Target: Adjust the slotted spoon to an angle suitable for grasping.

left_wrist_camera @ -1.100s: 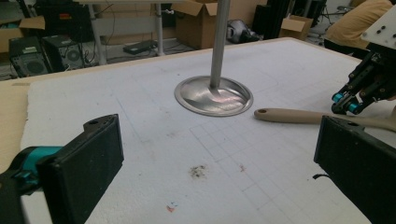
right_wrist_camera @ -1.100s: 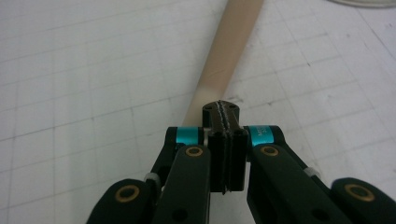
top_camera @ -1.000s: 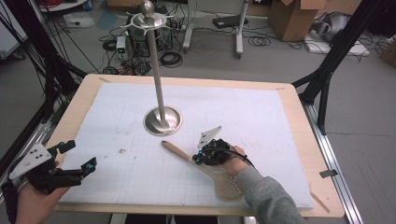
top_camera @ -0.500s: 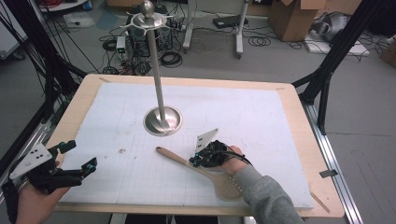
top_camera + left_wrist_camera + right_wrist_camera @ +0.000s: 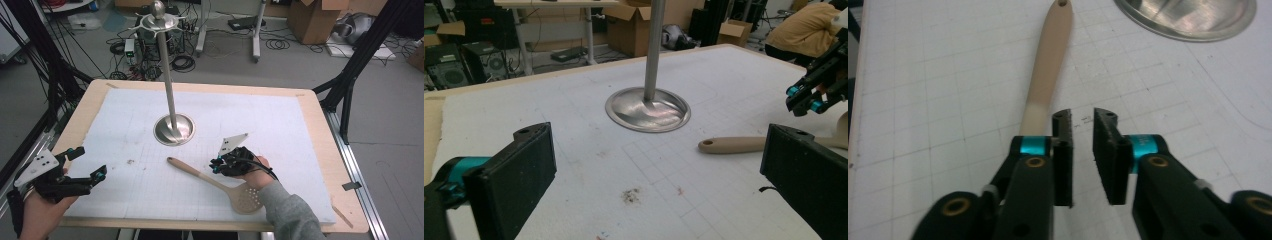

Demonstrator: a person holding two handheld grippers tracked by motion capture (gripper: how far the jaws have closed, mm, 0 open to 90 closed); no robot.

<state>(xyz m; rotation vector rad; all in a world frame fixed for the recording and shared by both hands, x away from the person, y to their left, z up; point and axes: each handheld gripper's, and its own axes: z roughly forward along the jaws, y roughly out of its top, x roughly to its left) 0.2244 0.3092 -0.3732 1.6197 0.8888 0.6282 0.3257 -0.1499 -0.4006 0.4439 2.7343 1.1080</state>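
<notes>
- Two tools flank a wooden slotted spatula [image 5: 216,183] lying flat on the counter [image 5: 320,150]; its handle points far-left, its perforated head near-right.
- Right tool [image 5: 216,166], much nearer, hovers just right of the handle, jaws slightly parted, having just been opening, nothing between them.
- Left tool [image 5: 90,171] waits wide open and empty, well apart.
- Steel stand [image 5: 174,129] rises beyond the handle tip.

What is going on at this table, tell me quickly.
A person works with a hand-held gripper in each hand. The right hand-held gripper has just been opening, nothing between its jaws; the wooden slotted spoon lies flat on the white mat beside it. The left hand-held gripper waits open. A metal stand stands behind.
</notes>
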